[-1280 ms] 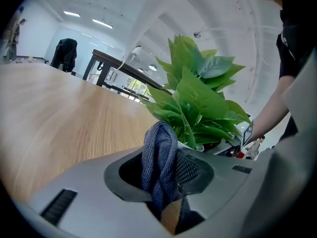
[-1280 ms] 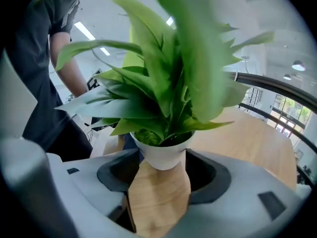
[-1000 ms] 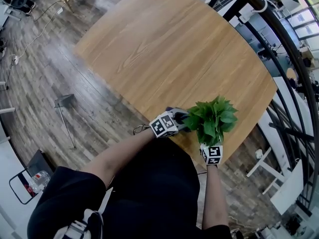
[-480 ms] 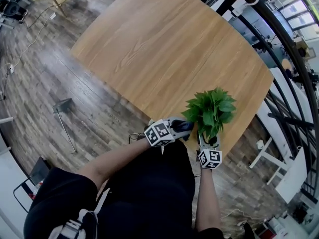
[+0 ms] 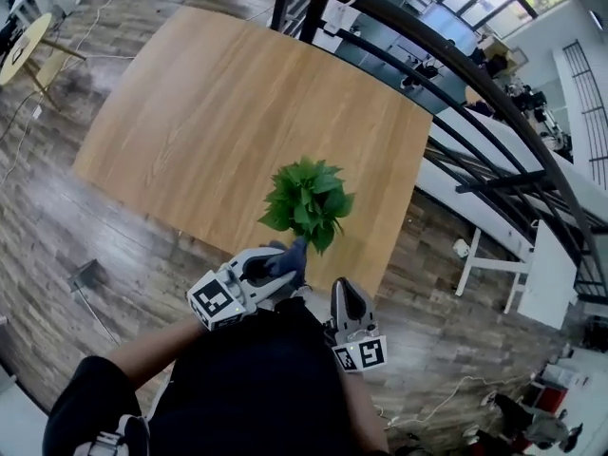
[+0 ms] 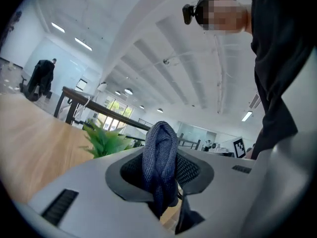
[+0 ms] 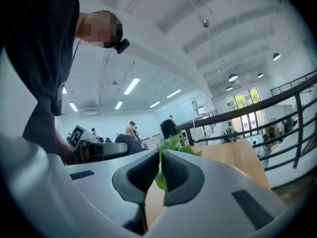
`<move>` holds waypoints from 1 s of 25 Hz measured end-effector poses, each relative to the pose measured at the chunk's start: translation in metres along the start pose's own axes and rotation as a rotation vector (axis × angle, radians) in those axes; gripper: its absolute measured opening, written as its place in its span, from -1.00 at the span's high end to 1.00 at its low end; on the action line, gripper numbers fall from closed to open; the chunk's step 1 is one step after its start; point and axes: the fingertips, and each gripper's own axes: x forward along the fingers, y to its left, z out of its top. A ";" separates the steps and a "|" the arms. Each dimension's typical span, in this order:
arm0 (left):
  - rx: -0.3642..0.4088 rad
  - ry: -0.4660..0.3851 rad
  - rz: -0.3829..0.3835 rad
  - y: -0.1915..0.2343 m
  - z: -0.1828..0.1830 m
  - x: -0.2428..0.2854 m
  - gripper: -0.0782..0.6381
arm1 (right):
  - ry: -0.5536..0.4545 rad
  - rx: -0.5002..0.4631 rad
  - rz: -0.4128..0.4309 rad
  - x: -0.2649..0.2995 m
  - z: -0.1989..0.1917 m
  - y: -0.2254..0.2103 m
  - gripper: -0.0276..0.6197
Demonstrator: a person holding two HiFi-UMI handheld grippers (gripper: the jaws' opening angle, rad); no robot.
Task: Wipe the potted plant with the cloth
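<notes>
Left gripper [image 5: 283, 260] clamped on folded dark-blue knitted cloth [image 6: 159, 152], right gripper [image 5: 343, 291] just closed empty, both clear of leafy green potted plant [image 5: 306, 202] standing near light wooden desk's [image 5: 218, 103] edge; wiping apparently still to do.

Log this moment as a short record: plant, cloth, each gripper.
plant: potted plant on the wooden table, by its near edge; leaves hide the pot
cloth: blue cloth, clamped in the left gripper, close beside the leaves
contact: cannot tell whether cloth touches leaves
right gripper: right gripper jaws have just been closing, now together, nothing between them; clear of the plant
</notes>
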 end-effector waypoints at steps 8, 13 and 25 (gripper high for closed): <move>0.115 -0.162 0.036 -0.037 0.089 0.013 0.42 | -0.160 -0.044 -0.076 -0.010 0.119 0.035 0.84; 0.146 -0.205 0.022 -0.044 0.106 0.014 0.42 | -0.200 -0.206 -0.138 -0.001 0.126 0.051 0.86; 0.196 -0.166 0.011 -0.031 0.084 0.005 0.42 | -0.186 -0.251 -0.126 0.019 0.115 0.063 0.86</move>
